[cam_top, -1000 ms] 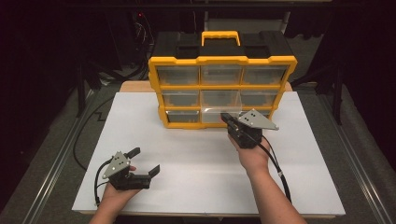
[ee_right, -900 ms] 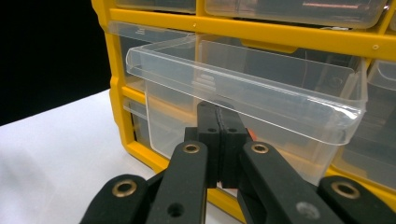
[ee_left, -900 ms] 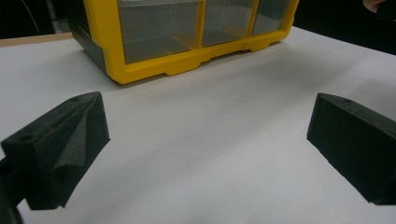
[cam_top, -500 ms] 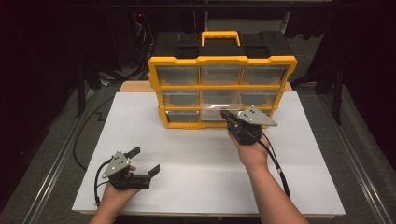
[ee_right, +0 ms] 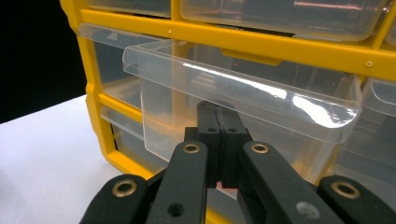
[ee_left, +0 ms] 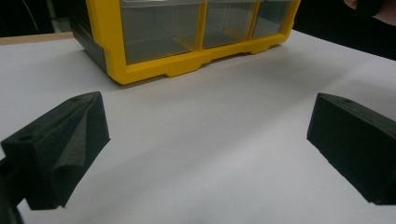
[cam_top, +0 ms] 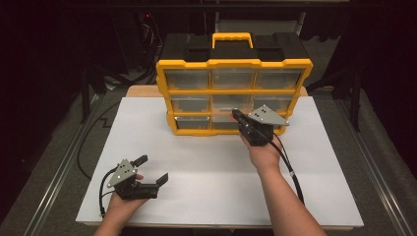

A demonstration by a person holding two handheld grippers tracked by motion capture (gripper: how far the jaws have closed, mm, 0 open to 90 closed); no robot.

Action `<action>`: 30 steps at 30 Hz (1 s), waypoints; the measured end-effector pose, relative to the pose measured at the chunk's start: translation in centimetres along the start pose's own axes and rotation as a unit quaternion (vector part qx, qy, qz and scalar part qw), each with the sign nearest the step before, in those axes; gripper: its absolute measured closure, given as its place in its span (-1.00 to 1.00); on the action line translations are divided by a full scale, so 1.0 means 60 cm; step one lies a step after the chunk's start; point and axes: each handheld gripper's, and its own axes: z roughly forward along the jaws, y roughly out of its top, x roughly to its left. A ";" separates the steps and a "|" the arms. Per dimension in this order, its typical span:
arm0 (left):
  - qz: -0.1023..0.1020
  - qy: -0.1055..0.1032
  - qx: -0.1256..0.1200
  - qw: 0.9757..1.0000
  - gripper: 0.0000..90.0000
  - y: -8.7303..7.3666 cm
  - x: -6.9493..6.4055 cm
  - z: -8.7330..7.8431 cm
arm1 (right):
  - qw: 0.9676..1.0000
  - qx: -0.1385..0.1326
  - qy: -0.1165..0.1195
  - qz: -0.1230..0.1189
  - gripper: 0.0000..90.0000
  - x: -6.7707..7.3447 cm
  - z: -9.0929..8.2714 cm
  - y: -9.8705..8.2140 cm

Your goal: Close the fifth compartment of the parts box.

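Hands near the table's front edge, organizer beyond. The left gripper rests near left on the white sheet, jaws spread wide with nothing between them, well apart from the work. Farther in, the right gripper, jaws pressed together, touches the clear drawer in the middle column of the yellow organizer; the drawer juts toward the fingers, its long axis running left to right. Against the earlier frames, both hands sit almost unchanged.
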 end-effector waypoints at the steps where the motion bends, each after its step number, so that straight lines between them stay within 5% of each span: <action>1: -0.002 0.000 -0.002 1.000 -0.99 0.000 0.000 0.000 | 1.000 0.001 -0.002 0.001 1.00 0.000 0.002 0.001; 30: -0.010 0.001 -0.006 1.000 -0.99 0.001 0.006 -0.003 | 0.999 0.018 -0.032 0.002 1.00 -0.024 0.058 0.019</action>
